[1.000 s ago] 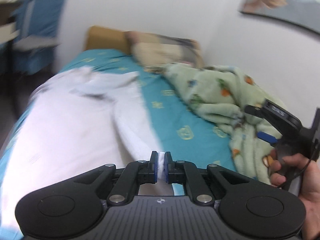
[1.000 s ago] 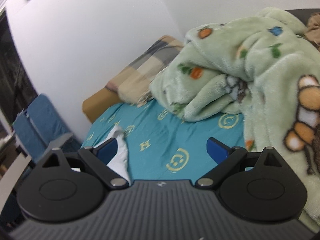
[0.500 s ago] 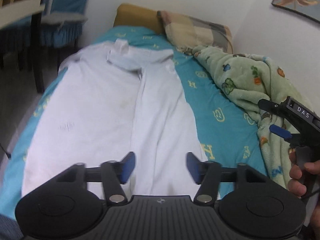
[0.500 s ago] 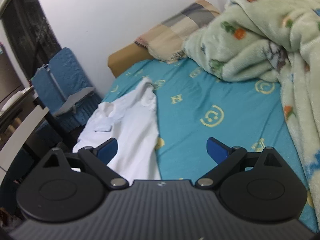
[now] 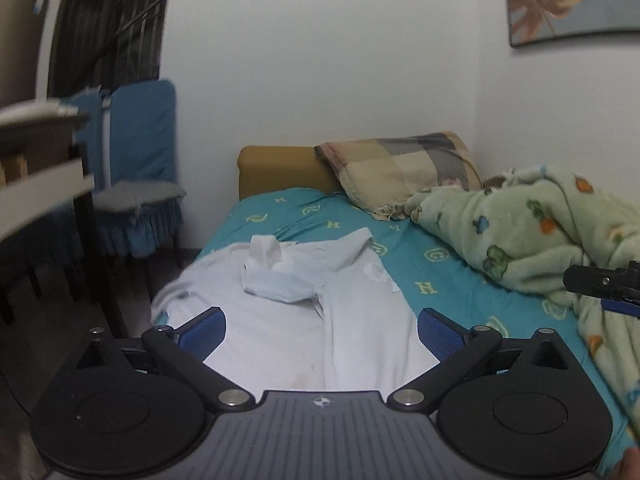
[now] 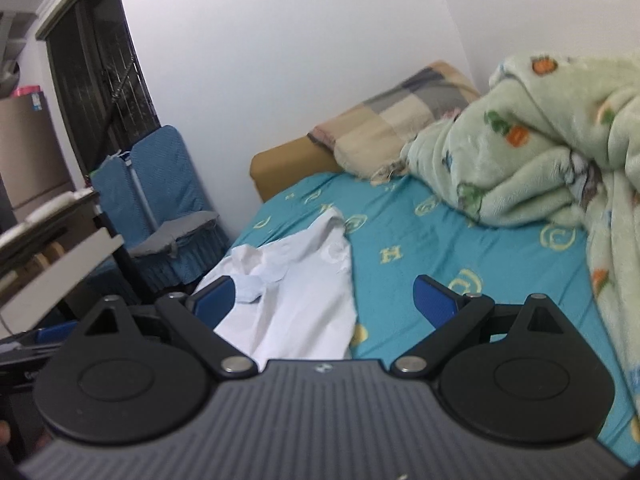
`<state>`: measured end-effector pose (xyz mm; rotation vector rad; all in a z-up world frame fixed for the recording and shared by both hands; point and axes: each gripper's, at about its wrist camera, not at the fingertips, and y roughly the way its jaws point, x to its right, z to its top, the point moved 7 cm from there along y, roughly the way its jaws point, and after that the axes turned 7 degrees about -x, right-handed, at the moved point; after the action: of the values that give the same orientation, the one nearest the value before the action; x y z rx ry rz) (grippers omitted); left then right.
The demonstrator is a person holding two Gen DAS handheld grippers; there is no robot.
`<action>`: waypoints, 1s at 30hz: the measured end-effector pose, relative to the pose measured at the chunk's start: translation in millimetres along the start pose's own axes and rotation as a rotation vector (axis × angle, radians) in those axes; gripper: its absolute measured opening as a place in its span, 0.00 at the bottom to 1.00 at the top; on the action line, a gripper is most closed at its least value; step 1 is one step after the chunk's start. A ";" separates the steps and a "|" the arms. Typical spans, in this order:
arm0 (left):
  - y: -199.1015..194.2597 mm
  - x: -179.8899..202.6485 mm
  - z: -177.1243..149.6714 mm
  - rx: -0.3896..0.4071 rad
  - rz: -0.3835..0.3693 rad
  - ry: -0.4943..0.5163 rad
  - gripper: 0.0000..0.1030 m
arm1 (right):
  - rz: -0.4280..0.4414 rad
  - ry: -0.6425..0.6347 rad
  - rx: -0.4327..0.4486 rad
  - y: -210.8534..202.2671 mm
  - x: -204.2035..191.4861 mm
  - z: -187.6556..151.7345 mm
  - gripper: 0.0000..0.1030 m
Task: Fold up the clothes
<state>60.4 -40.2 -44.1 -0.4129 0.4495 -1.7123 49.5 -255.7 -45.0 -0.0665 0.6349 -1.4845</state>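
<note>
Nearest in the left wrist view, the left gripper (image 5: pixel 320 330) stands wide with nothing between its blue pads, where a second ago those pads were pinched together on a fold of white cloth and half a second ago they had parted only part of the way. It has also lifted and pulled back: the view that looked steeply down on the fabric now looks level along the bed to the far wall. The right gripper (image 6: pixel 324 300) is likewise spread wide and grips nothing, as it was in both earlier frames, though its view has swung left to take in more of the room. Just beyond the left gripper's fingers lies the white shirt (image 5: pixel 304 320), spread flat on the left half of the teal bedsheet (image 5: pixel 448 280), its collar bunched toward the far end and one long edge folded inward along the middle; its left edge hangs slightly over the side of the bed. In the right wrist view the same shirt (image 6: pixel 304 292) lies behind the left finger. To the right, the green fleece blanket (image 5: pixel 532 236) is heaped against the wall, apart from the shirt. Farther off, a plaid pillow (image 5: pixel 404 168) leans at the head of the bed, and a blue-covered chair (image 5: pixel 136 184) stands at far left
</note>
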 end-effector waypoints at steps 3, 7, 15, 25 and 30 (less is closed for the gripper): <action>10.5 -13.2 -14.0 -0.028 0.050 -0.018 1.00 | 0.000 0.006 0.016 5.5 -3.6 3.1 0.94; 8.7 -19.3 -16.6 -0.044 0.045 -0.045 1.00 | 0.004 0.015 0.038 5.8 -6.8 5.5 0.94; -27.9 -13.9 6.6 0.001 0.068 0.015 1.00 | 0.017 0.024 0.081 -10.1 -9.9 5.2 0.94; -36.6 -16.5 45.2 0.033 0.094 0.042 1.00 | 0.004 -0.110 0.154 -24.7 -25.0 5.1 0.94; -26.2 -36.4 48.0 0.032 0.062 0.011 1.00 | -0.008 -0.145 0.073 -12.0 -26.1 -4.3 0.94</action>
<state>69.2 -3.3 9.6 -0.3638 0.4381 -1.6601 38.0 -231.3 -34.3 -0.1193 0.4637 -1.4944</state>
